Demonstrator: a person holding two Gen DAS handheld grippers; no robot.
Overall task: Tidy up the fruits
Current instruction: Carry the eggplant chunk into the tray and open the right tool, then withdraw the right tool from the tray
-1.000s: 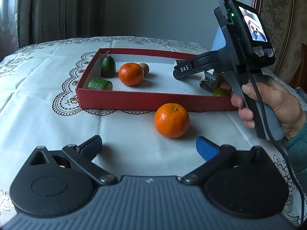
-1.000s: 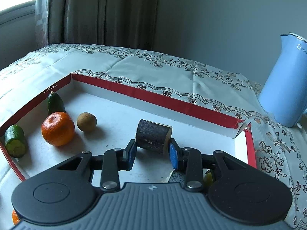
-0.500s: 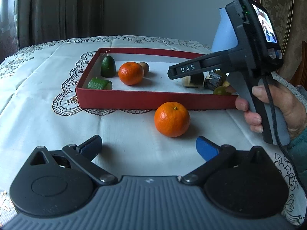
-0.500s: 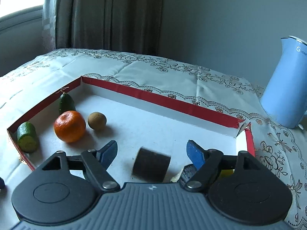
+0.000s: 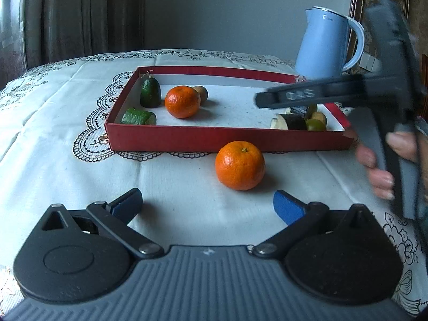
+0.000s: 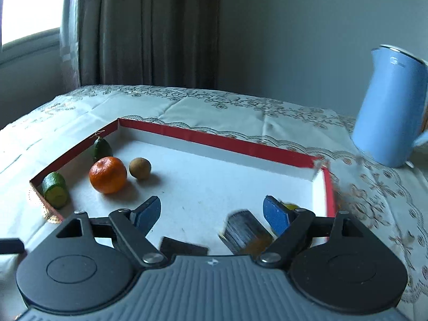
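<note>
A red box lies on the tablecloth. Its left part holds an orange, a brown fruit and two dark green pieces. Its right corner holds a dark cylinder piece, a pale slice and small green fruits. A second orange sits on the cloth in front of the box. My left gripper is open and empty, just short of that orange. My right gripper is open and empty above the box's right part, with the dark piece below it.
A blue kettle stands behind the box's right corner and also shows in the right wrist view. Curtains and a wall lie beyond the table. The table's right edge runs near the hand holding the right gripper.
My right gripper opened and let the dark cylinder piece drop into the box's right corner, then drew back and up. My left gripper has stayed still.
</note>
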